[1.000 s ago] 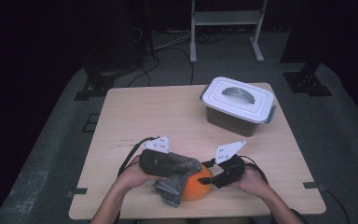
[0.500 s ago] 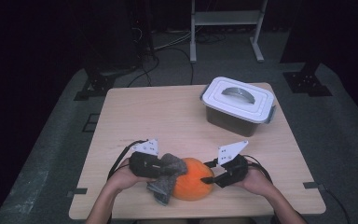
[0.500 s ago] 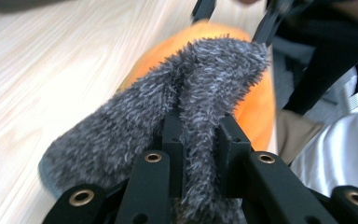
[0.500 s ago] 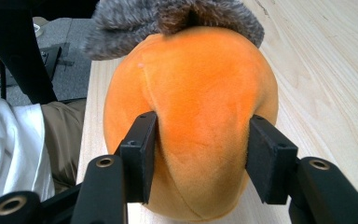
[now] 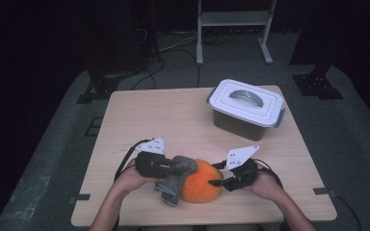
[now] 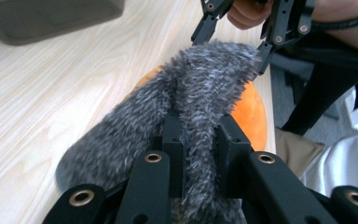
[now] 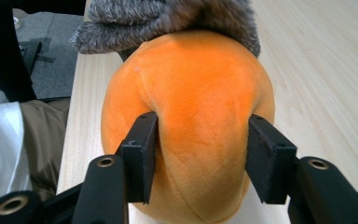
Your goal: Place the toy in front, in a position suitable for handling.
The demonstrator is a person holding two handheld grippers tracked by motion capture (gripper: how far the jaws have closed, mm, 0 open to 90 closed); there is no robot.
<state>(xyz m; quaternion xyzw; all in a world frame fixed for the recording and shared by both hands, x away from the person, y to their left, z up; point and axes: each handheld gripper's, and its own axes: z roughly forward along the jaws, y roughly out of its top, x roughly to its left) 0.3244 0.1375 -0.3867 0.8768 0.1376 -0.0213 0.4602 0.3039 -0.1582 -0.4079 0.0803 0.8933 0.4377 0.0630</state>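
A round orange plush toy [image 5: 200, 182] lies near the table's front edge, partly under a grey furry cover [image 5: 178, 173]. My left gripper [image 5: 172, 166] is at its left, shut on a fold of the grey fur. In the left gripper view the fur [image 6: 205, 93] bunches between the jaws of my left gripper [image 6: 200, 135], over the orange plush [image 6: 251, 116]. My right gripper [image 5: 217, 182] is shut on the plush from the right. In the right gripper view its pads [image 7: 142, 154] dent the orange plush [image 7: 196, 93], with the grey cover [image 7: 168, 14] draped over the far side.
A white-lidded plastic box [image 5: 245, 108] stands at the back right of the wooden table [image 5: 164, 120]. A metal shelf frame [image 5: 231, 29] and cables are on the floor behind. The person's lap is just past the front edge.
The grey cover has been pulled left and back off the orange plush, so more orange shows. The left gripper shifted slightly left; the right gripper stayed put.
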